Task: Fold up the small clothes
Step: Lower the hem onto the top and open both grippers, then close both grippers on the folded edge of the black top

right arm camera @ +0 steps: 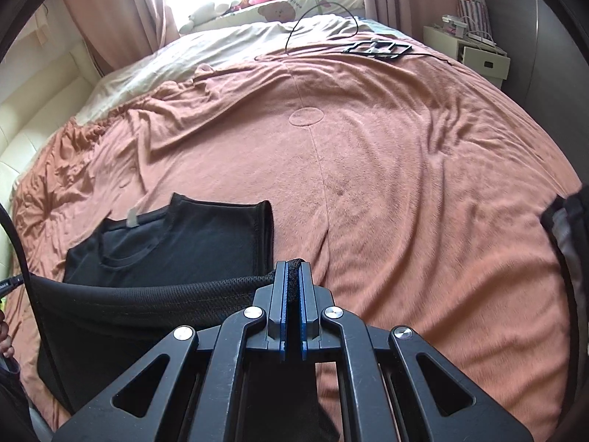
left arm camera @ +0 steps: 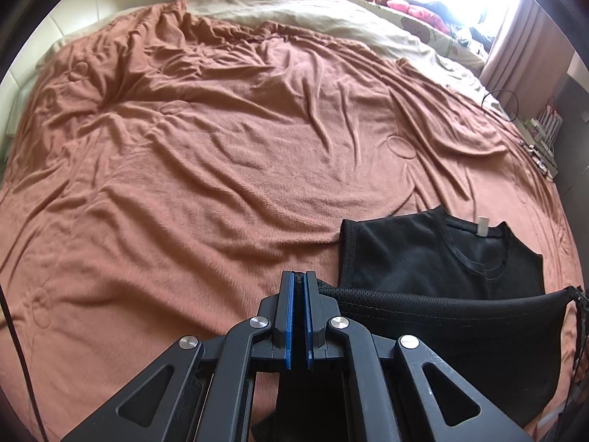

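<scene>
Hem of a black sleeveless top (left arm camera: 434, 258) is seen clamped in the left gripper (left arm camera: 299, 280) in the left wrist view, the blue pads pressed together on a corner of the fabric. From that corner the hem is stretched taut toward the right edge of the picture, where the other gripper's tip is just visible. Beyond the raised hem, the top's neckline and white label (left arm camera: 482, 225) are laid flat on the rust-coloured blanket (left arm camera: 221, 140) covering the bed. The hem appears to be lifted and carried toward the neckline so that the lower half can be laid over the upper half.

Opposite corner of the hem is shown in the right wrist view, pinched in the right gripper (right arm camera: 292, 269), whose pads are closed on a bunch of black cloth. The top (right arm camera: 184, 243) is spread left of that gripper, neckline away from the camera, with the hem drawn in a straight line between the two grips; holding both corners presumably keeps the fold edge even. Far beyond the top, a black frame (right arm camera: 377, 48) and a thin cable (right arm camera: 324, 5) are left near the blanket's far edge.
</scene>
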Action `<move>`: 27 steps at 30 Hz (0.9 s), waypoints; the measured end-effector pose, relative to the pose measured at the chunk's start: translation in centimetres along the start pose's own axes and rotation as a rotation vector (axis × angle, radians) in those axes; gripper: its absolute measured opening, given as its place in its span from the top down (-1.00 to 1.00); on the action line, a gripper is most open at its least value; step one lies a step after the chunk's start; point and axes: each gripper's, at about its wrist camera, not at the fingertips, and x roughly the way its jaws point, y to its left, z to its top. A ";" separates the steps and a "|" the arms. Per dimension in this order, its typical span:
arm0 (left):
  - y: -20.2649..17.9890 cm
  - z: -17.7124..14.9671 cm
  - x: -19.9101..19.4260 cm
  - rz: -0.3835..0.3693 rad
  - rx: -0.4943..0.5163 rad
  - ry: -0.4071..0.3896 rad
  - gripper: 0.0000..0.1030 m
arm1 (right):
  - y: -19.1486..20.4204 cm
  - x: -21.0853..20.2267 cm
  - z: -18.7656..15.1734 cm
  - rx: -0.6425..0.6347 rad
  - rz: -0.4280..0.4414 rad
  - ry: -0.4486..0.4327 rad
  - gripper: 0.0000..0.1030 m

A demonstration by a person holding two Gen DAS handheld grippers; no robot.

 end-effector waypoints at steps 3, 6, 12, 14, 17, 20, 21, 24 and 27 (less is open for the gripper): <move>0.0 0.8 1.5 0.005 -0.006 0.020 0.90 | 0.3 1.6 0.8 -0.009 -0.008 0.014 0.97; 0.0 1.4 2.6 -0.017 -0.018 0.033 0.89 | 0.7 2.7 1.4 -0.017 -0.015 0.014 0.97; 0.1 1.1 2.9 0.048 0.029 0.048 -0.59 | 1.0 4.3 2.1 -0.041 -0.041 0.047 0.71; 0.1 0.8 2.6 0.053 0.065 0.041 -0.65 | 1.2 4.3 2.1 -0.064 -0.055 0.064 0.02; -0.5 0.2 2.8 0.048 0.147 0.079 -0.65 | 1.5 3.5 1.6 -0.105 -0.036 0.045 -0.37; -1.6 -0.8 3.5 0.062 0.253 0.119 -0.65 | 1.5 3.5 1.1 -0.138 -0.016 0.085 -0.37; -2.1 -1.2 3.7 0.070 0.291 0.131 -0.65 | 1.5 3.5 0.9 -0.156 -0.013 0.099 -0.37; -2.9 -2.4 5.3 0.139 0.390 0.202 -0.65 | 1.9 3.8 0.5 -0.218 -0.014 0.138 -0.37; -2.4 -2.5 6.2 0.127 0.381 0.227 -0.71 | 2.3 4.5 0.3 -0.264 -0.032 0.176 -0.37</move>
